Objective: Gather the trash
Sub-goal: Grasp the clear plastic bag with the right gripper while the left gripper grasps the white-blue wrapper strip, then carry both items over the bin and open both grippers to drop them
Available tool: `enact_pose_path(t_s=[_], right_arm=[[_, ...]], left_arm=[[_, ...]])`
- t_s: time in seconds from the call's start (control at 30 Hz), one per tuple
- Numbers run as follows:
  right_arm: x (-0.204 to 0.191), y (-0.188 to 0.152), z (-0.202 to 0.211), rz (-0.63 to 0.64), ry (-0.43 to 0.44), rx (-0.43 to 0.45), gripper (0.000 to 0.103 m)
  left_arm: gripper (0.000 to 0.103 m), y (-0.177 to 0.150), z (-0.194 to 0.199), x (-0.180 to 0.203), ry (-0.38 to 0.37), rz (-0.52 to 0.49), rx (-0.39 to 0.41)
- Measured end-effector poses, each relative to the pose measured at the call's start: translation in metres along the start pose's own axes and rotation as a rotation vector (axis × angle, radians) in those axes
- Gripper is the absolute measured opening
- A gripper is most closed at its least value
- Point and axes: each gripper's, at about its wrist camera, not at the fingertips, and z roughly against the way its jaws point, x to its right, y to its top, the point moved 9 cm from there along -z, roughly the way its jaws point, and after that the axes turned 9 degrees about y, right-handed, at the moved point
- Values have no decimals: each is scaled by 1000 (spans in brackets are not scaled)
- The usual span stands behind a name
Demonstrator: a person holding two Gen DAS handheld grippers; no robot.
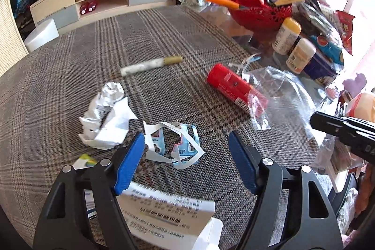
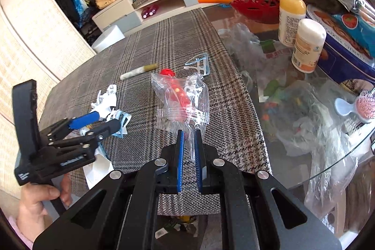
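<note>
My left gripper (image 1: 187, 151) hangs open over the checked tablecloth (image 1: 164, 34). A torn white-and-blue card wrapper (image 1: 173, 147) lies between its blue pads and just past them, and the pads do not press on it. Crumpled white paper (image 1: 105, 118) lies to its left. A printed leaflet (image 1: 168, 210) sits under the jaws at the near edge. My right gripper (image 2: 189, 132) is shut on the bottom edge of a clear plastic bag (image 2: 180, 97), held up above the cloth. A red tube (image 1: 229, 83) lies behind the bag. The left gripper (image 2: 107, 121) also shows in the right wrist view.
A white-and-gold marker (image 1: 150, 66) lies mid-table, with a small blue plastic piece (image 2: 199, 63) nearby. To the right on the glass top (image 2: 269, 25) are a red basket (image 2: 264, 1), two bottles (image 2: 307, 48), a blue tin (image 2: 346, 55), loose plastic bags (image 2: 311, 123) and a pink hairbrush (image 2: 365, 104).
</note>
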Motion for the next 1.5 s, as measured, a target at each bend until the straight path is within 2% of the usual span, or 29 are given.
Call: enact_pose_path(t_s=[0.07,0.13,0.3,0.37,0.57,0.73,0.97,1.17,1.33,1.5], right_arm=[[2,-1,-2,0,-1,-3,10],[1,-1,-4,3,2,-7,10],[-6,-3,-8,16,9,-17,10],[-10,-4,-7,22,14,-15,10],[-21,-9,10,26,26,11,10],[-39,-25,34,37,18,38,10],[-64,-77,72,70,4,34,10],[-76,-133,92,107,-9,-2,10],[-73,-185,87,108,-10,-67,10],[-64,-229,57,90,-28,-143,10]], left_arm=[[53,-1,-9,2,19,-20,-6],[22,-1,-15,5,15,-24,-26],[20,2,-8,7,20,-46,-4],[11,5,2,7,24,-49,28],[11,22,53,6,20,-28,115],[11,6,105,10,-1,-14,144],[11,-62,162,19,-29,9,117],[11,-132,183,27,-55,39,81],[11,-186,173,33,-84,68,31],[12,-229,142,39,-117,94,-40]])
